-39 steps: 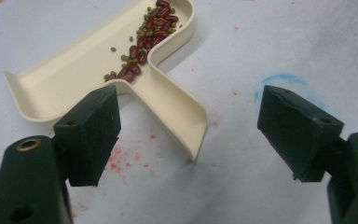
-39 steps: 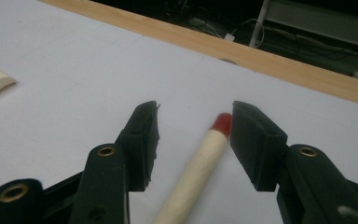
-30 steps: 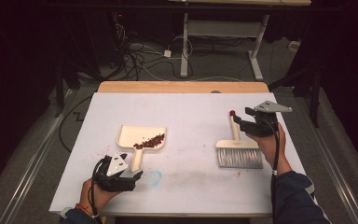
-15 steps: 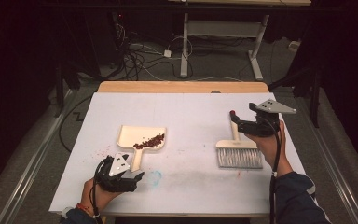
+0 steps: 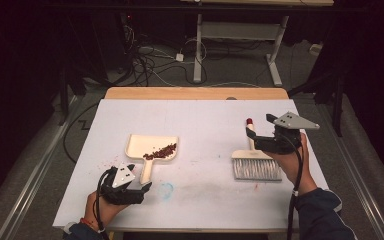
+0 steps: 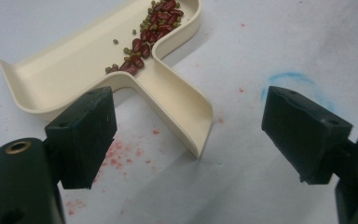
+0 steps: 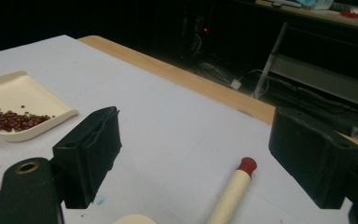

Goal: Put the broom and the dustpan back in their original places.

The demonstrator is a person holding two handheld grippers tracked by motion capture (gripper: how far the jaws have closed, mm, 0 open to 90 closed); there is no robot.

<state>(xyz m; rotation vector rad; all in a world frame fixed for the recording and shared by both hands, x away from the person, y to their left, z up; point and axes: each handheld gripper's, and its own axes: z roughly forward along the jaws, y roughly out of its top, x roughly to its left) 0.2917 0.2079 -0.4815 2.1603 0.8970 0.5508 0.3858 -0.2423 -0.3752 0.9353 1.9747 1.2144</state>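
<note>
Right tool [image 5: 252, 136] jaws just opened wide over brush [image 5: 256, 162] near bench's right edge, left tool [image 5: 141, 190] wide by dustpan [image 5: 152, 150] handle; lift clear before retreating.

In the right gripper view the brush [image 7: 229, 192] ran off the bottom edge, bristles unseen. The dustpan [image 7: 25, 100] was cut at the left edge. The person's forearms left the high view's bottom.
</note>
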